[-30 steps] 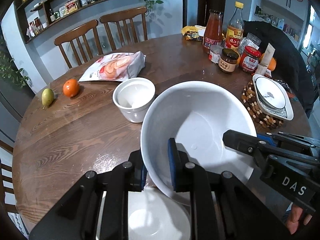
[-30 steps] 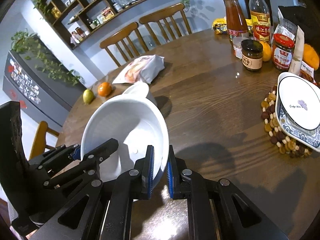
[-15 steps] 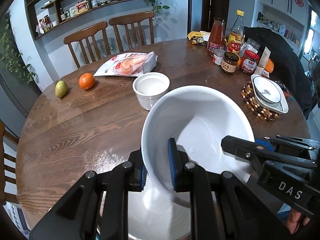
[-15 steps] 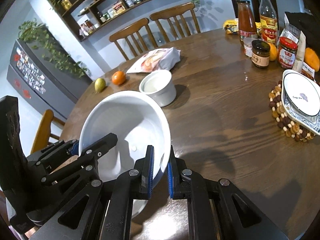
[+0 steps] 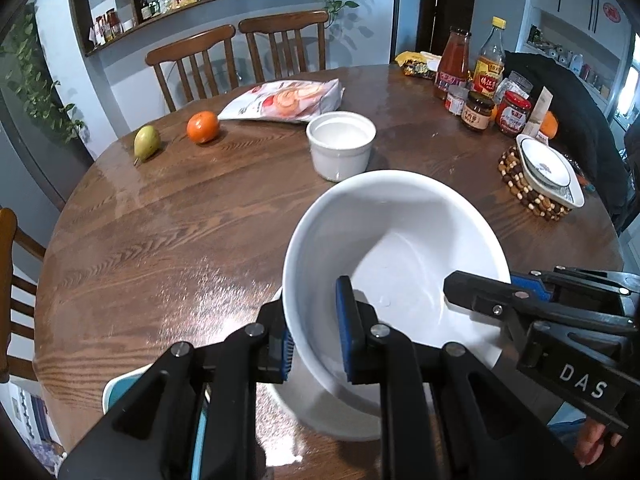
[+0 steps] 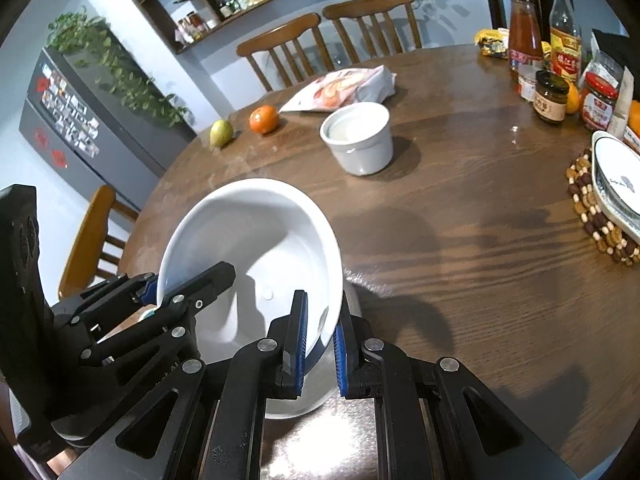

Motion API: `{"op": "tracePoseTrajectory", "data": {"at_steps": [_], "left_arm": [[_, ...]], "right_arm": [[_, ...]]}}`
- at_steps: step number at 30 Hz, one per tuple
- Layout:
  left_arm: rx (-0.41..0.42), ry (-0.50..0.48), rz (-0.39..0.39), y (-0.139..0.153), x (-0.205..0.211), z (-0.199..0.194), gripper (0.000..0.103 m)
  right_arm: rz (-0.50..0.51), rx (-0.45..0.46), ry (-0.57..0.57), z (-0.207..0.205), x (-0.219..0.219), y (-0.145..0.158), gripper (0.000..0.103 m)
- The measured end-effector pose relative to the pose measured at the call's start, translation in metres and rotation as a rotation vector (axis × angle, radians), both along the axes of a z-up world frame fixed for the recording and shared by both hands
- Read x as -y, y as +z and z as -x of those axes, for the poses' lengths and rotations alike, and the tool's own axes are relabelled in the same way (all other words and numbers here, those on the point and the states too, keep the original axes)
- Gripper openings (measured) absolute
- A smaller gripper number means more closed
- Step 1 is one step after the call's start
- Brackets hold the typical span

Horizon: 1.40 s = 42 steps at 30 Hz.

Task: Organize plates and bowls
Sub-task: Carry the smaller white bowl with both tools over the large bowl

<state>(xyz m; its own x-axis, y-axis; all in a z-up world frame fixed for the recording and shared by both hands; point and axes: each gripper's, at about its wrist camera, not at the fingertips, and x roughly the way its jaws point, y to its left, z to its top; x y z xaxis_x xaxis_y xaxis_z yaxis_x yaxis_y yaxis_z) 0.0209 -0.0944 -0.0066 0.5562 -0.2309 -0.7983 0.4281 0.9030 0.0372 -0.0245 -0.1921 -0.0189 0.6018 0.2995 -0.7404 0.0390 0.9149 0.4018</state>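
A large white bowl [image 5: 400, 240] is held by both grippers above the near edge of the round wooden table [image 5: 180, 216]. My left gripper [image 5: 316, 328] is shut on its left rim. My right gripper [image 6: 320, 332] is shut on its right rim; the bowl [image 6: 248, 232] also shows in the right wrist view. Under it sits another white dish [image 5: 280, 452], mostly hidden. A small white bowl [image 5: 341, 144] stands mid-table. A patterned plate [image 5: 548, 168] rests on a beaded mat [image 5: 516, 184] at the right.
A pear [image 5: 146, 141], an orange [image 5: 203, 126] and a snack bag [image 5: 288, 100] lie at the back left. Bottles and jars [image 5: 480, 80] crowd the back right. Wooden chairs [image 5: 240, 56] stand behind the table, one [image 6: 92, 232] at the left.
Both grippers have pulled back toward the near table edge with the large bowl, away from the small bowl. The bowl now sits lower over the dish beneath it.
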Motion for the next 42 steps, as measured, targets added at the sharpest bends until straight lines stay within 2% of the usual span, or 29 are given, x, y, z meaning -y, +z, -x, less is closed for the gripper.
{"op": "tracePoseTrajectory", "data": {"at_steps": [9, 20, 32, 42], "left_arm": [[-0.074, 0.025, -0.002, -0.021, -0.022, 0.003, 0.016], [-0.149, 0.023, -0.020, -0.045, -0.021, 0.000, 0.016], [-0.127, 0.004, -0.064, -0.050, -0.017, 0.001, 0.016], [-0.125, 0.004, -0.071, -0.051, -0.015, 0.003, 0.017]], "right_arm": [[0.007, -0.064, 0.037, -0.003, -0.018, -0.018, 0.013], [0.050, -0.133, 0.052, -0.005, -0.028, -0.036, 0.014], [0.107, -0.139, 0.050, -0.007, -0.033, -0.035, 0.013], [0.128, -0.131, 0.040, -0.006, -0.034, -0.032, 0.013]]}}
